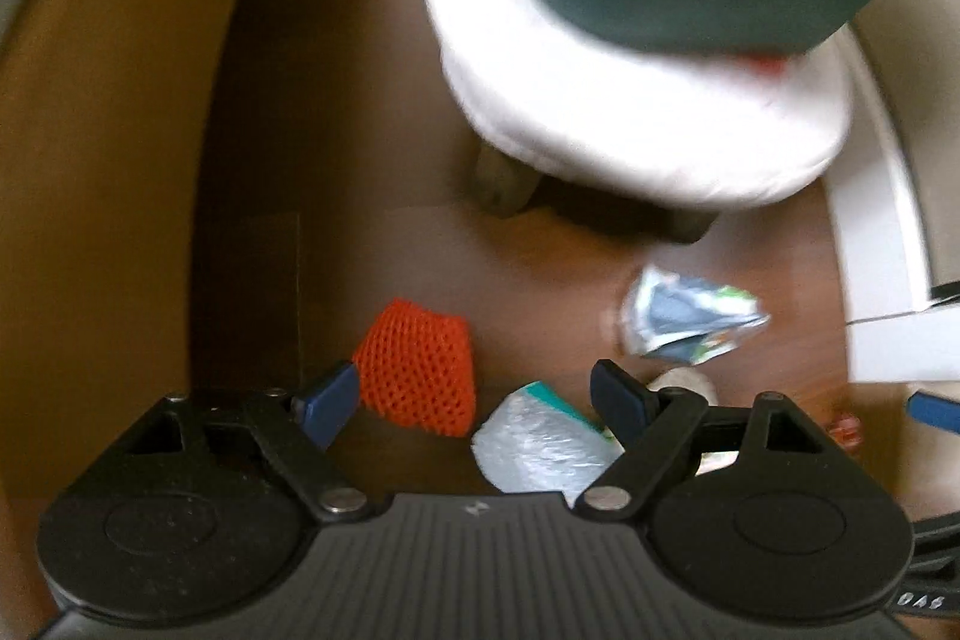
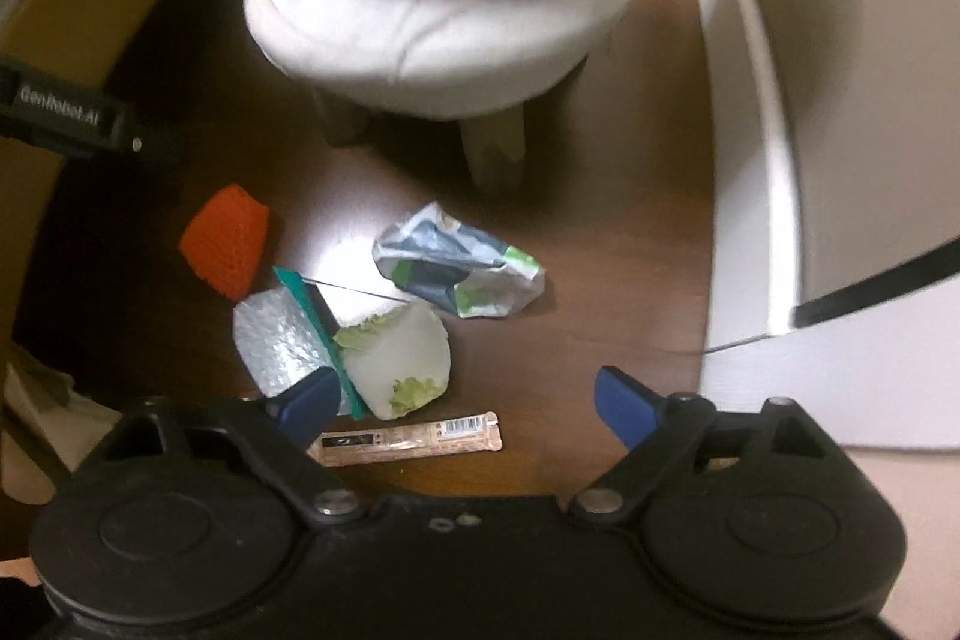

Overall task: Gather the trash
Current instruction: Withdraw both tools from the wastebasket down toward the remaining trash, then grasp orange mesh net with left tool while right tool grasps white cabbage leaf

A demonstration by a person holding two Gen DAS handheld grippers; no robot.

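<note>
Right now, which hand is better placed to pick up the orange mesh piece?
Left. The orange mesh piece lies just ahead of the open left tongs, beside their left finger. From the right tongs it lies farther, off left.

My left tongs (image 1: 474, 394) and right tongs (image 2: 465, 403): black ribbed bodies, round pivot housings, silver rivets, blue finger pads (image 2: 624, 403); white "GenRobot.AI" lettering.

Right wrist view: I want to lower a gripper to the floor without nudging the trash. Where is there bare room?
Bare floor lies right of the crumpled wrapper, toward the white panel, and between the stool and orange net. It is crowded around the foil packet, cabbage piece and snack stick.
</note>
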